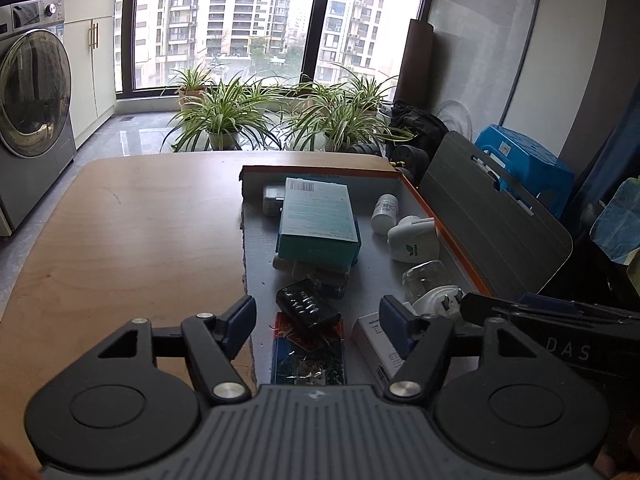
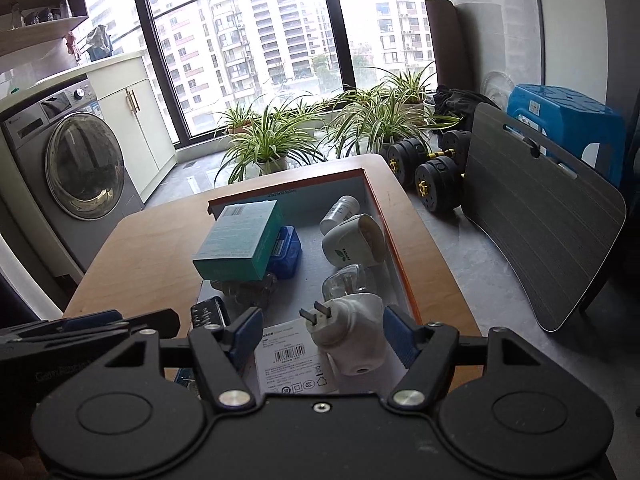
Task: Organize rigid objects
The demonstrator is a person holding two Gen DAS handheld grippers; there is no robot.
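While both our claws, left claw (image 1: 318, 322) and right claw (image 2: 322, 334), hang apart and empty, we judge sorting barely begun: teal box (image 1: 316, 220), white plug (image 2: 348, 336), bottle (image 1: 384, 213) lie jumbled in the tray (image 1: 320, 172) on the bench (image 1: 132, 224)

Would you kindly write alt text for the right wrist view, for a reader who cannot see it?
The open right gripper hovers over a white plug adapter lying on a white labelled box at the near end of an orange-edged tray on a wooden table. Farther in the tray sit a teal box, a white bottle and other small items.
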